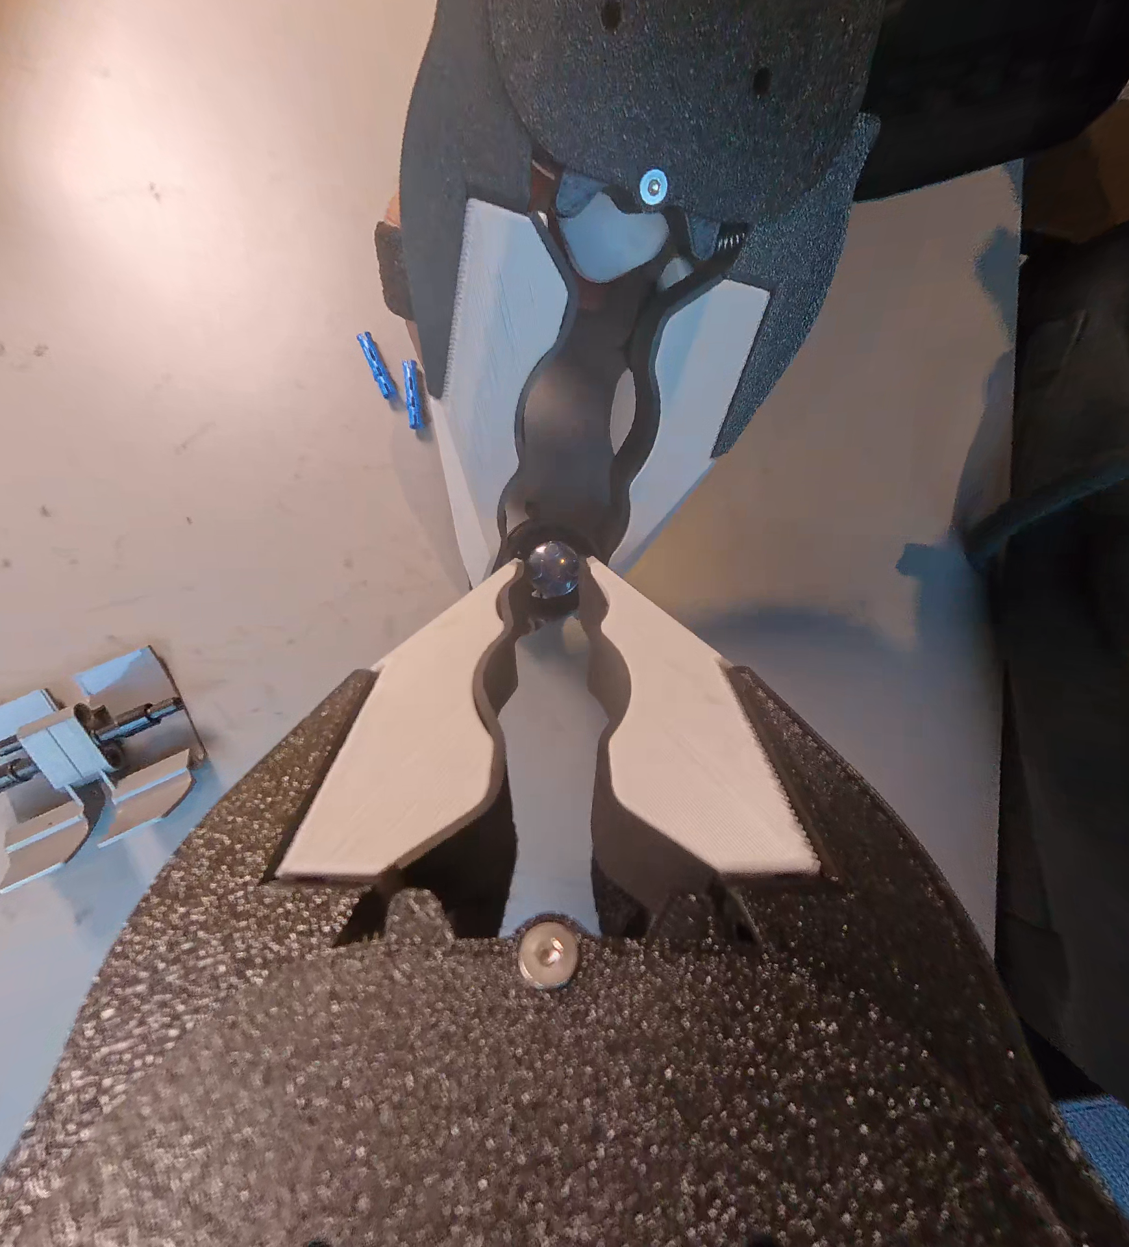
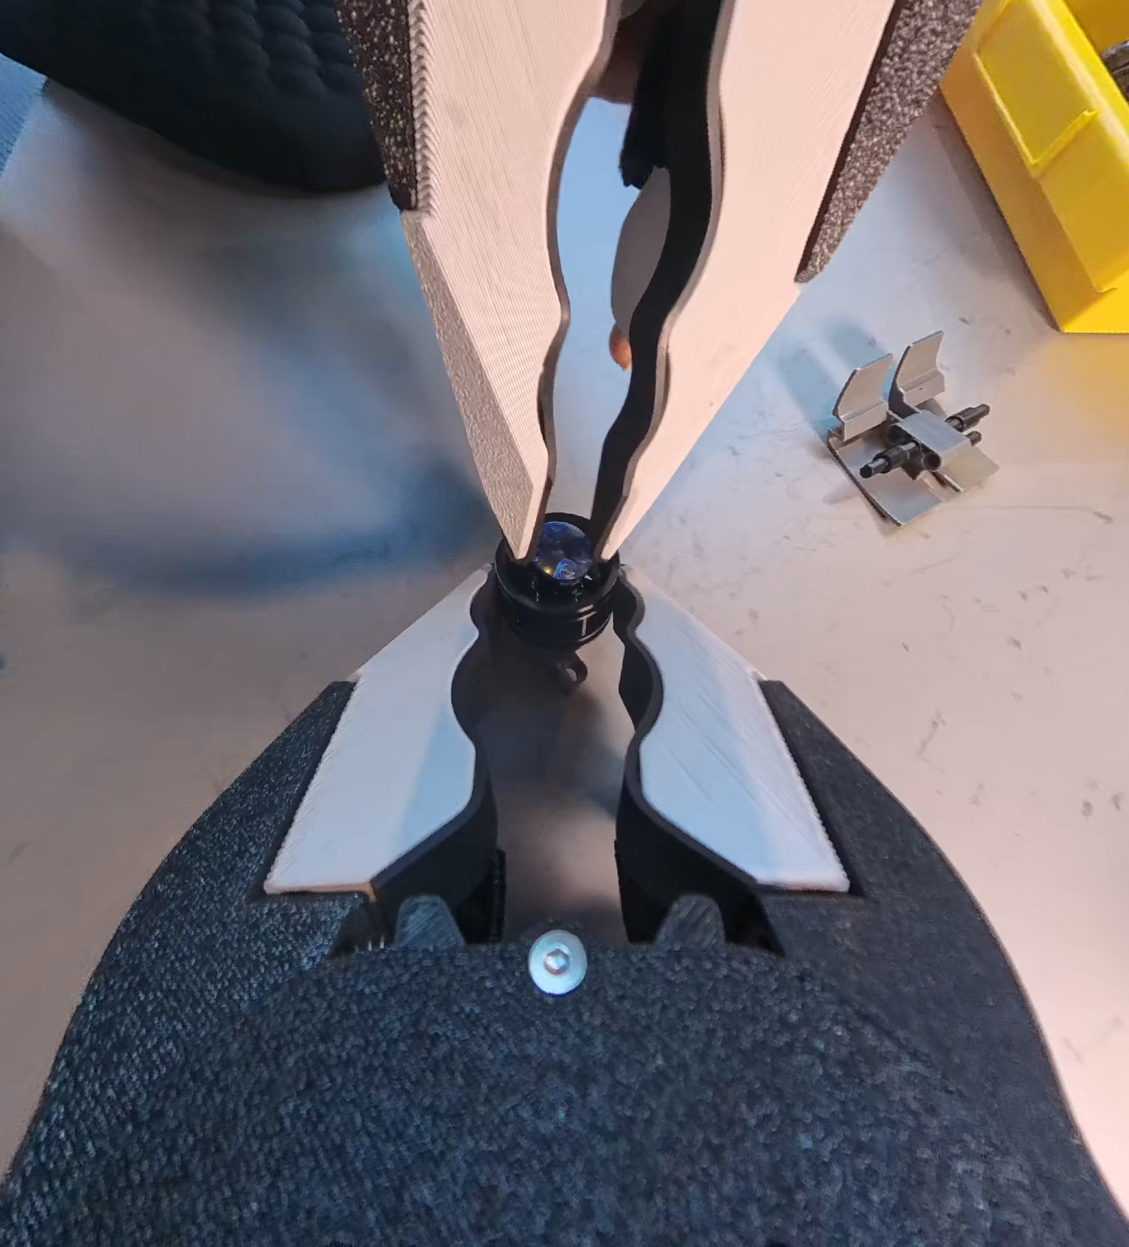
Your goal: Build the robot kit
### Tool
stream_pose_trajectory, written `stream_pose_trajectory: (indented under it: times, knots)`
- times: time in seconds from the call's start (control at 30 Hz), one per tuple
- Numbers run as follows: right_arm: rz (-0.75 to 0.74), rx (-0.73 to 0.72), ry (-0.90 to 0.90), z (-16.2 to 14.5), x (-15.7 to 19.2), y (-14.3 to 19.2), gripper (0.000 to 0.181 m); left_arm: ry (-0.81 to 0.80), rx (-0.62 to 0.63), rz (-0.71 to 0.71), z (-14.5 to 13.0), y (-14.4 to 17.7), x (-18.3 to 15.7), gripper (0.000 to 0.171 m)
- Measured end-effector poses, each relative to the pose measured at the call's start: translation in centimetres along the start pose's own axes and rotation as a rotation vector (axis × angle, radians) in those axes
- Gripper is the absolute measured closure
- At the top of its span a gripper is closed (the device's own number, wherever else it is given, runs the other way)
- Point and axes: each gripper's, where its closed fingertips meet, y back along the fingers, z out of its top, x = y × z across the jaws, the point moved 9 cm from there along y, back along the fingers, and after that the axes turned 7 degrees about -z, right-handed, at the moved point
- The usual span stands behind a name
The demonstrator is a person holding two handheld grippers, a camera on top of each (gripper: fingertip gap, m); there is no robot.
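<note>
Both tools meet tip to tip over a pale tabletop (image 1: 143,337), and between them sits a small black lens unit (image 2: 551,607) with a rounded glass dome (image 1: 552,570) on top. The left tool (image 1: 552,573) has its fingertips closed against the sides of the lens unit's upper part, right at the dome. The right tool (image 2: 551,597) is clamped on the ribbed black barrel just below the dome, its two white fingers (image 2: 703,742) pressing the barrel from either side. So the lens unit is gripped from both ends and sits above the tabletop; whether its underside touches the surface cannot be told.

Taking the lens unit as the landmark: in the left wrist view, two short blue pins (image 1: 393,388) lie side by side on the tabletop beyond it and to the left, just beside the right tool's finger. Nearer the camera and well off to the left rests a silver metal bracket assembly (image 1: 82,762) with dark rods through its middle block. The right wrist view shows that same assembly to the right of the lens unit, and farther back on that side a yellow plastic bin (image 2: 1074,175). A dark cushioned shape (image 2: 211,88) lies beyond the lens unit to the left at the tabletop's edge.
</note>
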Motion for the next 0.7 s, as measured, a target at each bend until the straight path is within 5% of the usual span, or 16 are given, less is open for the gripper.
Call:
stream_pose_trajectory:
  times: [0.17,0.33,0.7]
  knots:
    - [0.001,-0.001,-0.008,0.1,-0.1,0.0,0.149,-0.008,-0.074,0.021,-0.5,0.9,-0.1,0.147]
    - [0.002,0.0,-0.004,0.1,-0.1,-0.1,0.149,0.016,-0.171,0.043,-0.7,1.3,-0.4,0.16]
    - [-0.003,0.005,0.002,0.1,-0.1,-0.1,0.149,-0.014,0.0,0.057,-0.1,0.3,-0.4,0.162]
